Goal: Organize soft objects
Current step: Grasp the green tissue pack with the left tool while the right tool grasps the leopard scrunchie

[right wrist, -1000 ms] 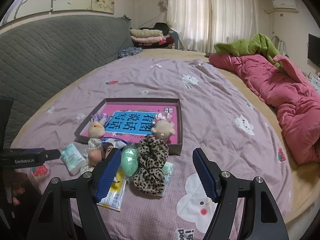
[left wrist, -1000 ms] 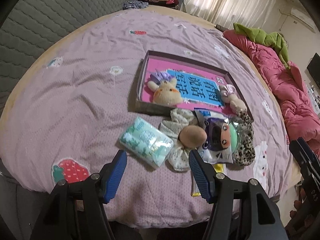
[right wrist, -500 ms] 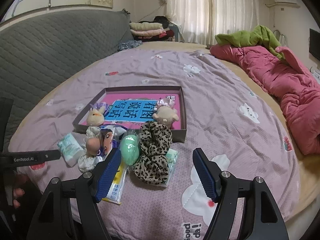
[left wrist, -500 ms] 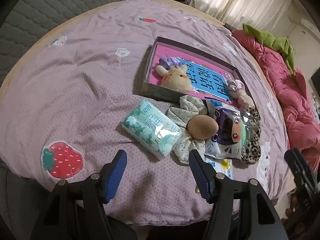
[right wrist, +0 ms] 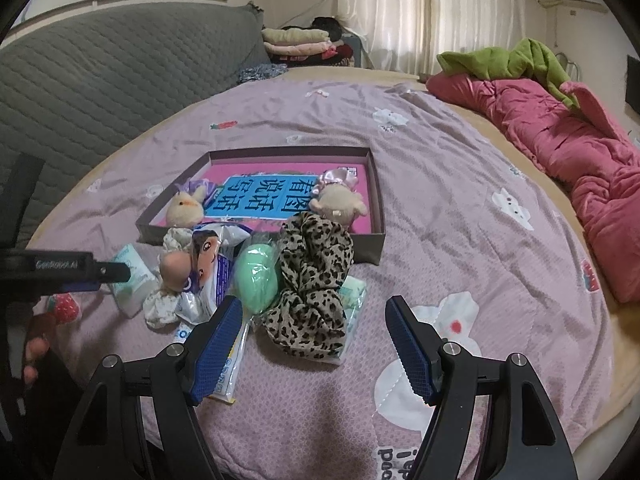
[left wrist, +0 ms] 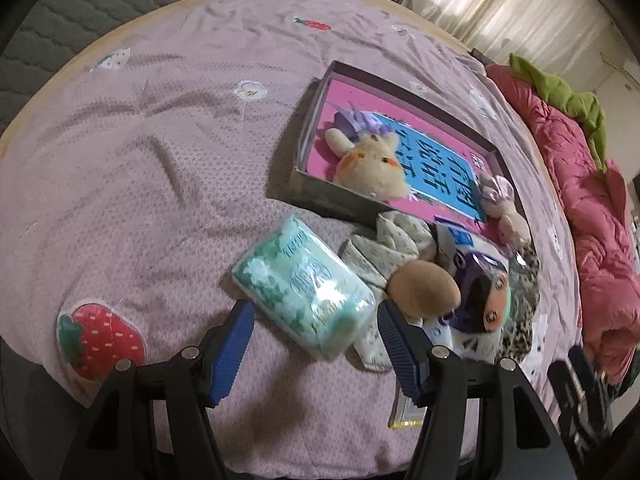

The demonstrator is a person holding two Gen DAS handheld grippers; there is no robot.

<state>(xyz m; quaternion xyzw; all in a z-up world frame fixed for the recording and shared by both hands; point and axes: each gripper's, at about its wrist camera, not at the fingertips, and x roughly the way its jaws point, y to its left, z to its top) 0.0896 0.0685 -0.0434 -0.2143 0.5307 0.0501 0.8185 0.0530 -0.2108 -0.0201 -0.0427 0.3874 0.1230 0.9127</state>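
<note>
The left gripper (left wrist: 316, 344) is hanging over the near edge of the bed's pink quilted cover (left wrist: 152, 168), its blue-padded jaws standing wide apart with nothing gripped; the near end of a soft mint-green plastic-wrapped tissue pack (left wrist: 302, 290) is lying between the jaw tips, untouched as far as can be seen. The right gripper (right wrist: 314, 340) is likewise gaping wide and holding nothing, with a leopard-print fabric scrunchie (right wrist: 314, 280) sitting just ahead of its jaws.

The soft things are lying in a loose heap against the near wall of a shallow dark cardboard box with a pink and blue printed floor (left wrist: 400, 92). Beside the tissue pack, a pale floral cloth (left wrist: 384, 256) is lying under a tan egg-shaped sponge (left wrist: 424, 288), which is touching a glossy packet printed with a cartoon face (left wrist: 480, 288). A mint-green oval puff in clear wrap (right wrist: 256, 276) is resting against the scrunchie. Inside the box, a cream plush rabbit with purple ears (left wrist: 372, 164) is leaning on the near wall, and a small plush doll with a pink bonnet (right wrist: 338, 198) is sitting near the opposite corner.
</note>
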